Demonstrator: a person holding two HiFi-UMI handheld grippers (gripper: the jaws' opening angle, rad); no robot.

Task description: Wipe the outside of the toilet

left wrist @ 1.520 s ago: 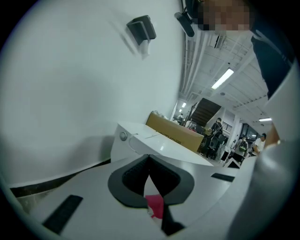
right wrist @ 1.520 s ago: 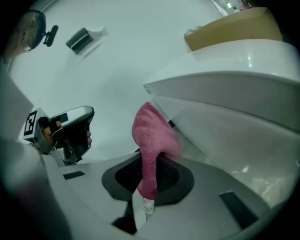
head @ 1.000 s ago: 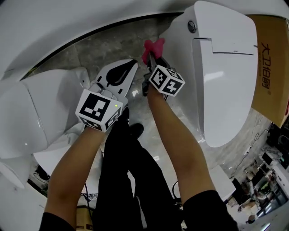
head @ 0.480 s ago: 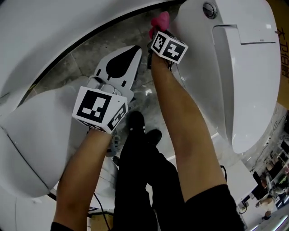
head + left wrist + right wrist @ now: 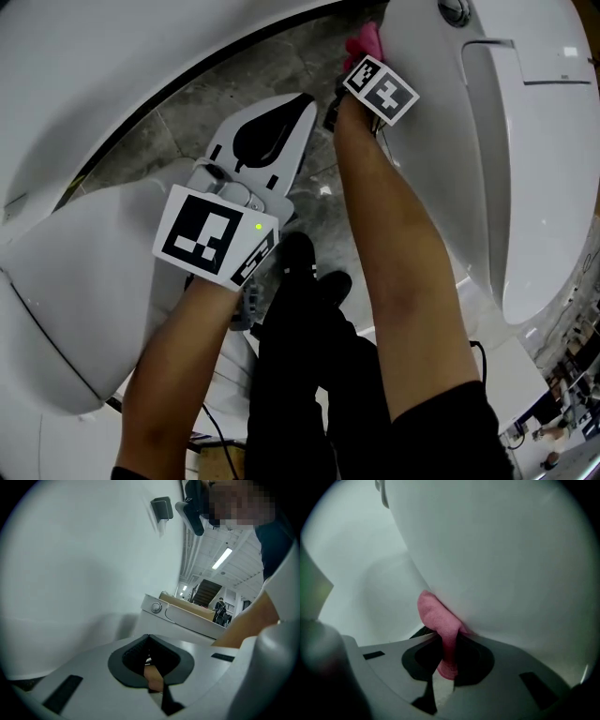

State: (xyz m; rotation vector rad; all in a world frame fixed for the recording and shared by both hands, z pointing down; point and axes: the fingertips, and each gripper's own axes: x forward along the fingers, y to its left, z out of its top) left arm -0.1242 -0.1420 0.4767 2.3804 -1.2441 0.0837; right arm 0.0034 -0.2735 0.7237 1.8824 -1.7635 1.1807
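Observation:
The white toilet (image 5: 525,178) fills the right of the head view, lid down, its flush button (image 5: 455,11) at the top. My right gripper (image 5: 361,58) is shut on a pink cloth (image 5: 364,41) and holds it against the toilet's left outer side near the back. In the right gripper view the pink cloth (image 5: 440,620) is pressed on the curved white toilet wall (image 5: 501,559). My left gripper (image 5: 272,127) hangs over the grey floor, away from the toilet, jaws together with nothing in them; in the left gripper view the left gripper (image 5: 149,660) points at a white wall.
A second white toilet (image 5: 66,281) stands at the left. Grey stone floor (image 5: 187,122) lies between the two, bounded by a white curved wall (image 5: 112,56) at the back. My dark trouser legs and shoes (image 5: 300,281) stand in the middle. A cardboard box (image 5: 197,609) lies behind the toilet.
My right gripper has carried the pink cloth up and right along the toilet's side toward the back. The head view has swung closer to the toilet. The left gripper has barely moved.

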